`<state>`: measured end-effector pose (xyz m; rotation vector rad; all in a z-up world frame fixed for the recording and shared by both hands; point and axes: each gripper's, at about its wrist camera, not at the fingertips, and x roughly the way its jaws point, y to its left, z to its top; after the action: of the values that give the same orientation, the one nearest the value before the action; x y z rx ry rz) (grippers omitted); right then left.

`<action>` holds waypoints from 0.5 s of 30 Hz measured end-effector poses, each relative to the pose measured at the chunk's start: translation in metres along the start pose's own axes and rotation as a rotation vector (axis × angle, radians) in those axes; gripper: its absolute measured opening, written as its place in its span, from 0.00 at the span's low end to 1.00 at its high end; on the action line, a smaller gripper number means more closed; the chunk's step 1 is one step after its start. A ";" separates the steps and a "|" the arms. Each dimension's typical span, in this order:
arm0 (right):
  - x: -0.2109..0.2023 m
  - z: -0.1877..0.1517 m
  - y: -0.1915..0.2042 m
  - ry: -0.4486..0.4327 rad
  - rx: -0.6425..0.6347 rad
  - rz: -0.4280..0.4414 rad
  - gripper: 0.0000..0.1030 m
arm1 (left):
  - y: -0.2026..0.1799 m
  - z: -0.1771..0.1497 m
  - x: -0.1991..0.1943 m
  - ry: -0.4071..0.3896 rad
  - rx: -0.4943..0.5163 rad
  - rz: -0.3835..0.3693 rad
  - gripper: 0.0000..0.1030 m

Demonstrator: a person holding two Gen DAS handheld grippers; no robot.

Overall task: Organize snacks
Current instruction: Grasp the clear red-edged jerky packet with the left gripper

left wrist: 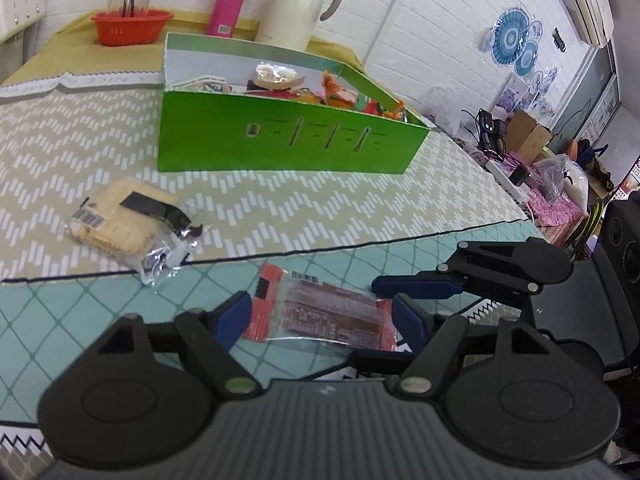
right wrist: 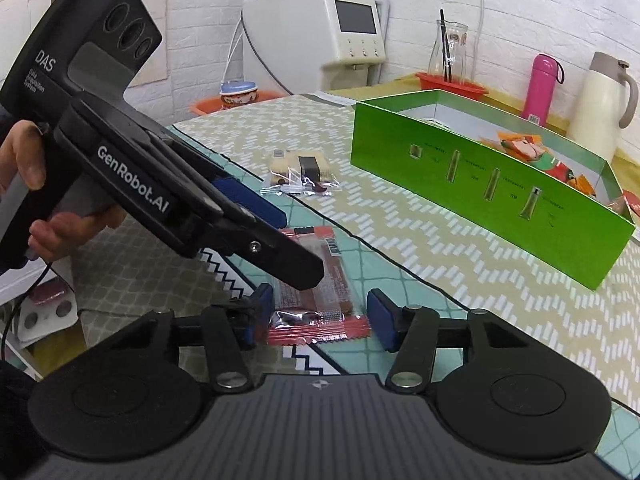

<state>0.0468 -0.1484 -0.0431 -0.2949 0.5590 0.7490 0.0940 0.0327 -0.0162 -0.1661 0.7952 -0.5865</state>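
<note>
A red snack packet (left wrist: 320, 314) (right wrist: 320, 276) lies flat on the teal cloth near the table's front. My left gripper (left wrist: 322, 316) (right wrist: 298, 244) is open and straddles it lengthwise, pads just off its ends. My right gripper (right wrist: 320, 316) (left wrist: 365, 320) comes in crosswise, open, with the packet's crimped end between its blue fingers (right wrist: 380, 320). A clear cracker packet (left wrist: 128, 216) (right wrist: 300, 172) lies further back to the left. Behind it stands the green box (left wrist: 280, 136) (right wrist: 480, 184), open-topped, with several wrapped snacks (left wrist: 320, 88) (right wrist: 528, 148) inside.
A pink bottle (left wrist: 232, 0), a white jug (left wrist: 300, 4) and a red basket (left wrist: 132, 26) line the back wall. A water dispenser (right wrist: 320, 28) stands beyond the table's far corner. A hand (right wrist: 24, 160) holds the left gripper. Cluttered goods (left wrist: 540, 160) sit past the right table edge.
</note>
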 end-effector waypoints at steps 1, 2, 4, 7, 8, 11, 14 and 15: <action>0.001 0.000 0.000 -0.005 -0.001 0.001 0.86 | 0.000 0.000 0.001 0.000 -0.001 -0.001 0.72; 0.002 0.000 0.000 -0.008 0.001 -0.001 0.86 | 0.000 0.000 0.002 -0.003 0.002 0.001 0.72; 0.004 0.002 0.002 -0.012 0.004 0.002 0.81 | -0.003 0.001 0.005 -0.013 0.017 0.018 0.71; 0.010 0.006 0.007 -0.021 -0.009 -0.012 0.74 | -0.011 0.002 0.012 -0.013 0.057 0.059 0.59; 0.012 0.007 0.007 -0.024 -0.004 -0.011 0.71 | -0.013 0.002 0.013 -0.006 0.056 0.029 0.25; 0.013 0.007 0.006 -0.025 0.011 -0.013 0.70 | -0.015 0.002 0.013 -0.015 0.045 0.057 0.25; 0.012 0.007 0.008 -0.027 0.007 -0.020 0.70 | -0.010 0.002 0.011 -0.023 0.010 0.062 0.21; 0.012 0.008 0.009 -0.028 0.008 -0.025 0.69 | -0.007 0.002 0.009 -0.025 -0.009 0.061 0.20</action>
<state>0.0506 -0.1322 -0.0444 -0.2834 0.5312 0.7253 0.0972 0.0213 -0.0178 -0.1567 0.7764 -0.5220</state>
